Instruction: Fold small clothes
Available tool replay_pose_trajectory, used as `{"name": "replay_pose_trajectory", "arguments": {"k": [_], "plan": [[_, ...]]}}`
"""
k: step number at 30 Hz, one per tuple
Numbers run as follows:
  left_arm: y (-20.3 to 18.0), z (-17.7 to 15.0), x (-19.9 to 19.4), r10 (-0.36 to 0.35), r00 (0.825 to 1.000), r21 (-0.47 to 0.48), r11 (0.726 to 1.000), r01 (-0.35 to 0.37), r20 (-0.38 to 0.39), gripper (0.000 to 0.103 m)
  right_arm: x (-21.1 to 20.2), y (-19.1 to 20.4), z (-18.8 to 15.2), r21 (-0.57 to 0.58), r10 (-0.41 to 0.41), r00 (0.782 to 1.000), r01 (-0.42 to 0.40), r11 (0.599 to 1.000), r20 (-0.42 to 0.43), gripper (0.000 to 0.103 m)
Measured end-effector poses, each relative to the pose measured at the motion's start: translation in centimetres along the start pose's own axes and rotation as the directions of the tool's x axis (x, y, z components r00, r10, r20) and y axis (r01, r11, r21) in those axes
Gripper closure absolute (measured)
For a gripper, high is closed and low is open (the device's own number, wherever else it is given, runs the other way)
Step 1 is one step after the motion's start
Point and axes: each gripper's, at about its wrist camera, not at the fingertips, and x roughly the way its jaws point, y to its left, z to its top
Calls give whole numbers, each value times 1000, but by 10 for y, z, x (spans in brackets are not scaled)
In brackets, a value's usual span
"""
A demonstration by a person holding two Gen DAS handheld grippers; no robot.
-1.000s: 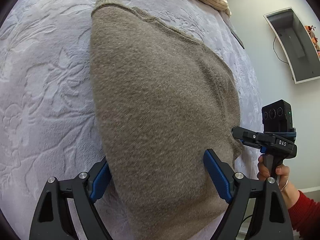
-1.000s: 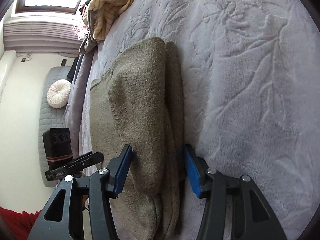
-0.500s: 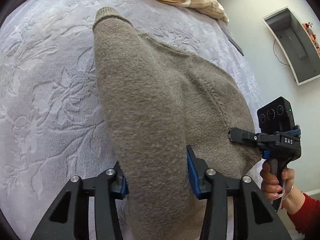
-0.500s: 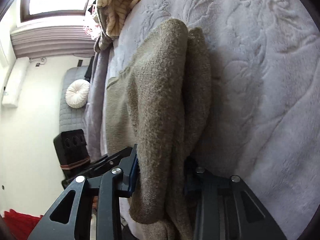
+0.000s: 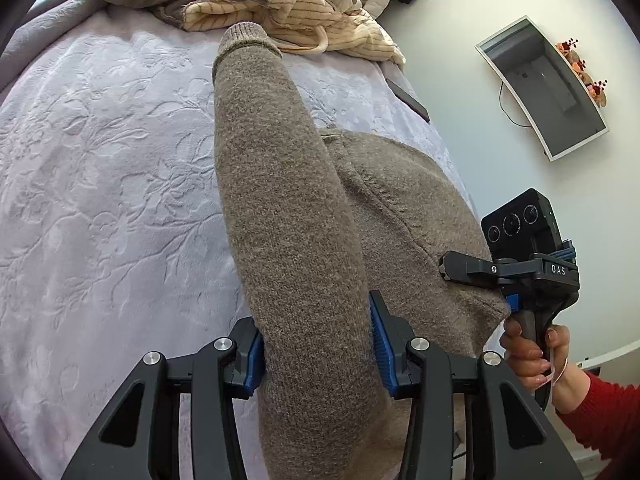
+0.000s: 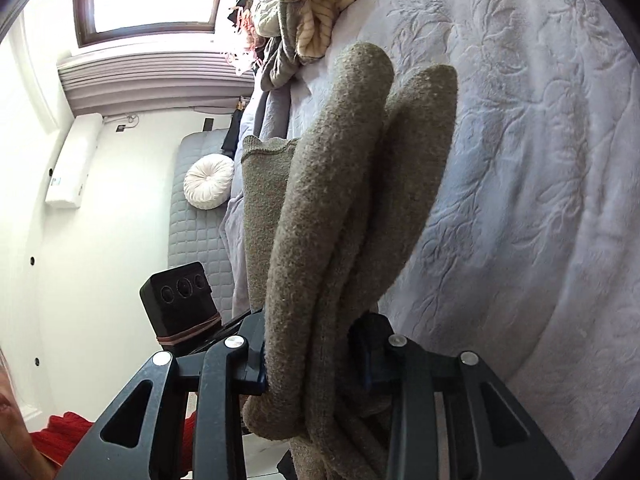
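A taupe knit sweater (image 5: 288, 200) is lifted off a pale lilac embossed bedspread (image 5: 100, 184). My left gripper (image 5: 318, 344) is shut on a thick fold of the sweater near its lower edge. My right gripper (image 6: 316, 360) is shut on the sweater's folded layers (image 6: 340, 220), which rise in two ridges toward the bed. The right gripper also shows in the left wrist view (image 5: 516, 276), held by a hand in a red sleeve at the sweater's right edge. The left gripper's camera block shows in the right wrist view (image 6: 180, 296).
A heap of cream striped and grey clothes (image 5: 280, 4) lies at the far end of the bed. A dark phone (image 5: 408, 100) lies near the bed's right edge. A wall mirror (image 5: 548, 88) hangs to the right. A white round cushion (image 6: 208, 182) sits on a grey seat.
Both grippers have closed on the sweater and lifted it off the bedspread. The flat sweater now hangs bunched in folds between them.
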Motion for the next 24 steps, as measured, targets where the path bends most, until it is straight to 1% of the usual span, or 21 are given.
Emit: {"name": "replay_pose_trajectory", "arguments": {"k": [3, 7, 11, 13, 15, 16, 17, 18, 19, 21, 23, 24], "plan": [[5, -11, -6, 14, 1000, -4, 1000, -14, 1, 57, 11, 9, -20, -8, 5, 1000, -5, 1000, -14, 68], [16, -44, -26, 38, 999, -28, 999, -38, -9, 57, 31, 14, -44, -1, 19, 999, -19, 1000, -39, 68], [31, -80, -35, 72, 997, -57, 996, -74, -37, 57, 58, 11, -66, 21, 27, 997, -25, 999, -76, 68], [39, -95, -33, 96, 994, -72, 992, -100, -52, 57, 72, 8, -76, 20, 8, 995, -6, 1000, -101, 68], [50, -111, -27, 136, 988, -85, 986, -142, -68, 57, 87, 4, -81, 12, -22, 992, 24, 1000, -125, 68], [54, -120, -25, 159, 984, -91, 982, -166, -81, 57, 95, 1, -83, 5, -46, 989, 47, 999, -138, 68], [60, -127, -22, 194, 976, -99, 974, -204, -99, 57, 102, -2, -83, -5, -86, 985, 87, 996, -152, 68], [62, -133, -21, 233, 966, -101, 964, -244, -111, 57, 109, -2, -82, -18, -136, 977, 135, 991, -162, 67], [67, -138, -24, 260, 958, -105, 956, -273, -119, 56, 111, -2, -80, -41, -209, 964, 204, 978, -167, 64], [71, -144, -34, 275, 956, -143, 947, -287, -98, 53, 109, 1, -79, -98, -365, 917, 354, 930, -159, 60], [74, -146, -49, 325, 943, -152, 931, -332, -69, 53, 99, 5, -76, -115, -462, 879, 449, 886, -121, 60], [72, -144, -55, 357, 932, -147, 921, -361, -58, 53, 87, 9, -82, -119, -491, 866, 480, 869, -97, 64]]}}
